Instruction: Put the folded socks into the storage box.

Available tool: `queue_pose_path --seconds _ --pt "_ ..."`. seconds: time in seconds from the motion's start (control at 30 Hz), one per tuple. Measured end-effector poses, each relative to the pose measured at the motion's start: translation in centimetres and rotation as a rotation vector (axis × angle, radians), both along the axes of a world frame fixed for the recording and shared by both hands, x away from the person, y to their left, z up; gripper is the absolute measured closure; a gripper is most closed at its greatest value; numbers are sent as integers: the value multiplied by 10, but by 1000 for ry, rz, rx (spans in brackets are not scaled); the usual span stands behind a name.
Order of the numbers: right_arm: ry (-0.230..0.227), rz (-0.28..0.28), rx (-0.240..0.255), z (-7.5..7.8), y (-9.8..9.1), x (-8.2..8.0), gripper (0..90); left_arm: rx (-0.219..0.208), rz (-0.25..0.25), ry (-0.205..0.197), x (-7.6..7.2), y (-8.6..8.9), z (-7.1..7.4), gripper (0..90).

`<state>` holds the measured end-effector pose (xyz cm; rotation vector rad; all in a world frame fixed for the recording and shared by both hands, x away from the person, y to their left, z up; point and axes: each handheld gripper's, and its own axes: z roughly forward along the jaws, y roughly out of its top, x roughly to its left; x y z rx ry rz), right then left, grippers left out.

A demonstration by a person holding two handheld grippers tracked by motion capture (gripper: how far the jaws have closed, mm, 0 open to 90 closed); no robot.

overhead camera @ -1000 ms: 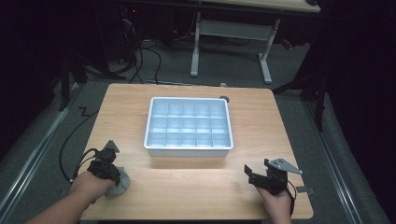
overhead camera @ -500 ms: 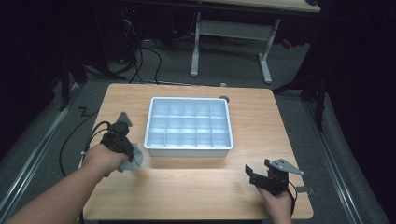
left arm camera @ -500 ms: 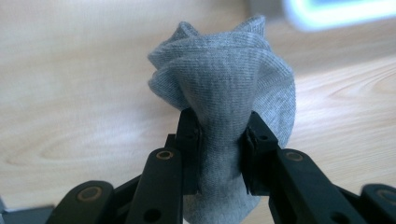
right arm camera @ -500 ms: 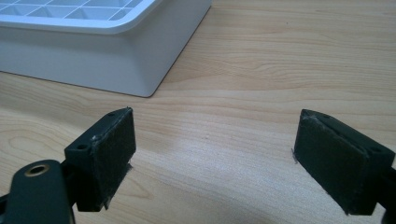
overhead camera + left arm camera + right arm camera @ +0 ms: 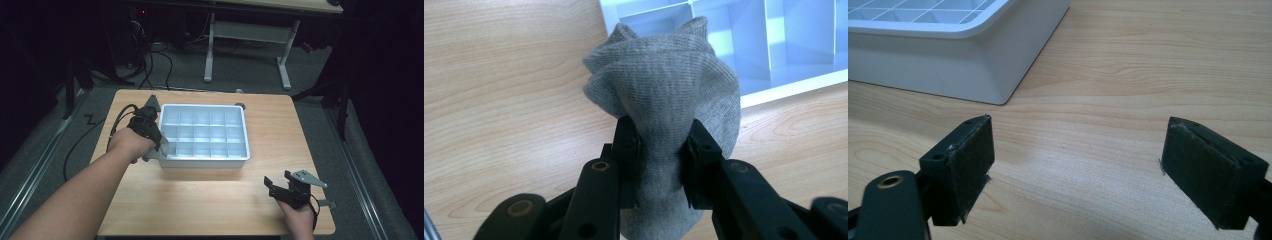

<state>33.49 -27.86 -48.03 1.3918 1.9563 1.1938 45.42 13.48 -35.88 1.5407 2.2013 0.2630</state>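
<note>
The left gripper [image 5: 659,150] was clamped on a bunched grey sock [image 5: 664,95], jaws pressed into the fabric at its narrowed waist. In the high view the sock [image 5: 162,149] hung at centre left of the frame, at the tray's [image 5: 240,159] near-left corner. In the left gripper view its long axis ran from bottom centre up between the jaws, and the flared, folded end pointed to the upper middle, overlapping the tray [image 5: 794,87] rim and a corner cell. The right gripper [image 5: 1078,165] sat at lower right in the high view, jaws spread wide and empty above bare table [image 5: 1128,65].

Risks, as judged: the flared end could catch on the rim or a divider, since it looked wider than one cell; the loose fabric could also slip from the pinch.
</note>
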Motion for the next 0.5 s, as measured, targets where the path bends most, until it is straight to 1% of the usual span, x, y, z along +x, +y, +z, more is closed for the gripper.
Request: queue_pose_path --seconds 0.03,0.1,0.13,0.2,0.37,0.47,0.5 --pt "0 0 1 0 0 0 137 0 3 -5 1 -1 0 720" --pt "1 1 1 0 -1 0 137 13 -8 0 2 -4 0 720" --pt "1 -1 1 0 -1 0 137 12 -4 0 3 -5 0 720" --pt "3 -2 3 0 -1 0 138 20 -16 12 4 -8 -3 720" --pt "0 1 1 0 -1 0 140 13 -15 23 11 -13 -8 720" --pt "2 1 0 0 0 0 142 15 -23 15 17 -20 -11 720" --pt "2 2 0 0 0 0 142 7 -21 11 20 -21 -15 720"
